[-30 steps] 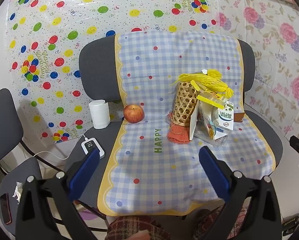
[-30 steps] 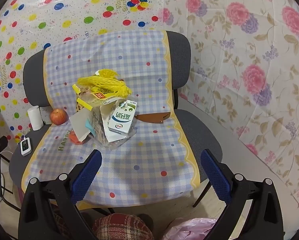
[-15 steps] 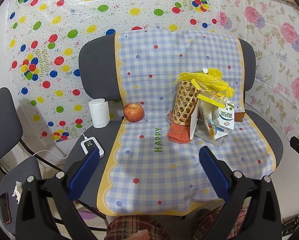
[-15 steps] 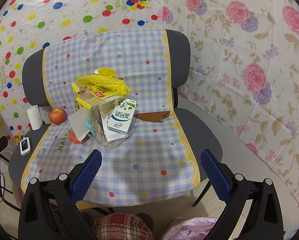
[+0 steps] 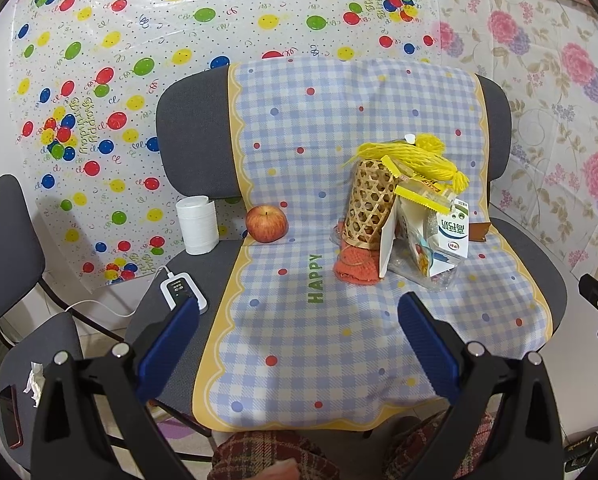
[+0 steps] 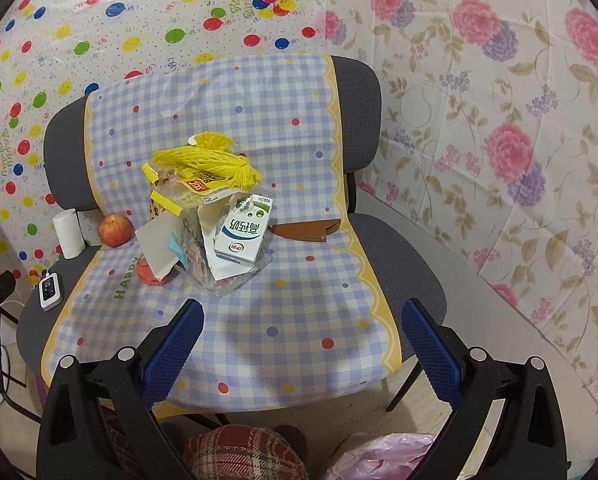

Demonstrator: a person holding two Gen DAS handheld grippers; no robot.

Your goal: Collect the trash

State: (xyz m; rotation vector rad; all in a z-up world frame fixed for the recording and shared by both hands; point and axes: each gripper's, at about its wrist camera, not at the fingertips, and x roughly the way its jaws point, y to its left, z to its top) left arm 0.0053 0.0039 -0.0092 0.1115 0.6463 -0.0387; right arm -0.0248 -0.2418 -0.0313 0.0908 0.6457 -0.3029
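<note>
Left tongs (image 5: pixel 299 308) and right tongs (image 6: pixel 303 316): both released, jaws wide apart, holding nothing, hovering off the chair (image 5: pixel 187 128) seat's front edge. Trash pile w/ milk carton (image 6: pixel 243 228), yellow yarn (image 6: pixel 211 160), woven basket (image 5: pixel 371 208), white card (image 6: pixel 159 244) and orange knit piece (image 5: pixel 355 266) sits mid-seat toward the right edge, on the checked cloth (image 5: pixel 319 352). Apple (image 5: pixel 266 224) and paper roll (image 5: pixel 197 224) near the seat's back-left corner, well apart from the pile. Pink bag (image 6: pixel 383 456) lies on the floor below the front edge.
</note>
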